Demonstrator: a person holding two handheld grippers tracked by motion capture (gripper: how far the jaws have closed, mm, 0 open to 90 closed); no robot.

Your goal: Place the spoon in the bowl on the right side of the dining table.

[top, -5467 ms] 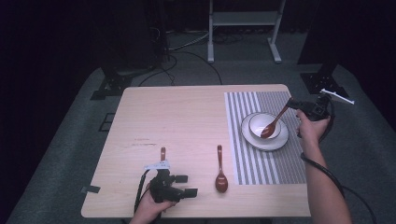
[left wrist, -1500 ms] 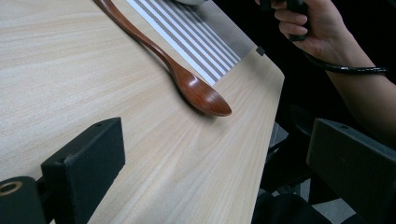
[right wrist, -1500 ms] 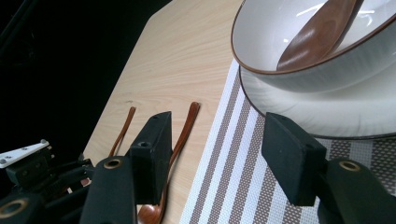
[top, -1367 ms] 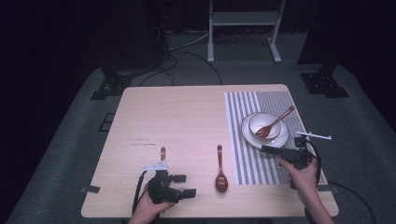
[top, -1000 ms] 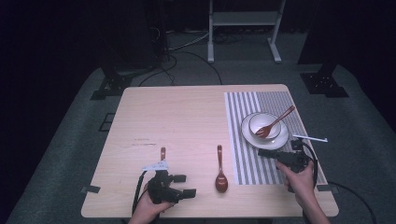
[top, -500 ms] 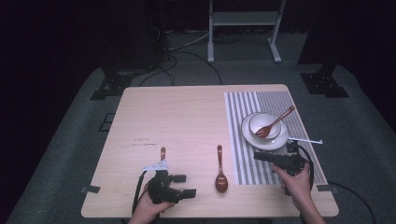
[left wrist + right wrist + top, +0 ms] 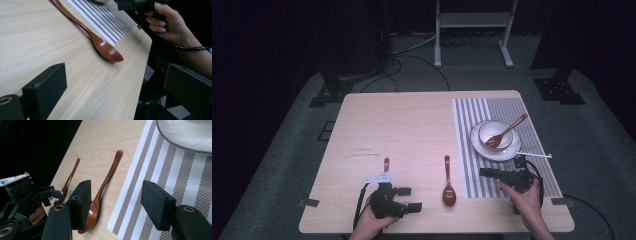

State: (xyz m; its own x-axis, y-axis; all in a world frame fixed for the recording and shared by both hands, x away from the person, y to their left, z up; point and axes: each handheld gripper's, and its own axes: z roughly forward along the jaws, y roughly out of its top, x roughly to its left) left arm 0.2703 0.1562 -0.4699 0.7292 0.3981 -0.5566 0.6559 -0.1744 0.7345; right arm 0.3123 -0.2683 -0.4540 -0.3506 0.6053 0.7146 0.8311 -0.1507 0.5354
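Two grippers sit at your edge of the table (image 7: 412, 130), both with jaws spread and empty: your left gripper (image 7: 412, 199) beside a half-hidden spoon (image 7: 386, 164), your right gripper (image 7: 486, 173) over the striped placemat (image 7: 472, 165). Between them lies a brown spoon (image 7: 448, 182). Farther off, a fork (image 7: 506, 131) rests in the white bowl (image 7: 498, 128).

— On the bare wood? 
— One brown wooden spoon (image 7: 448, 185), flat, bowl toward the near edge, just left of the striped placemat (image 7: 472, 150). Another brown utensil (image 7: 386, 164) farther left, partly hidden.
— And the mat?
— White bowl (image 7: 495, 134) on a white plate (image 7: 477, 145), wooden fork (image 7: 507, 131) leaning inside.
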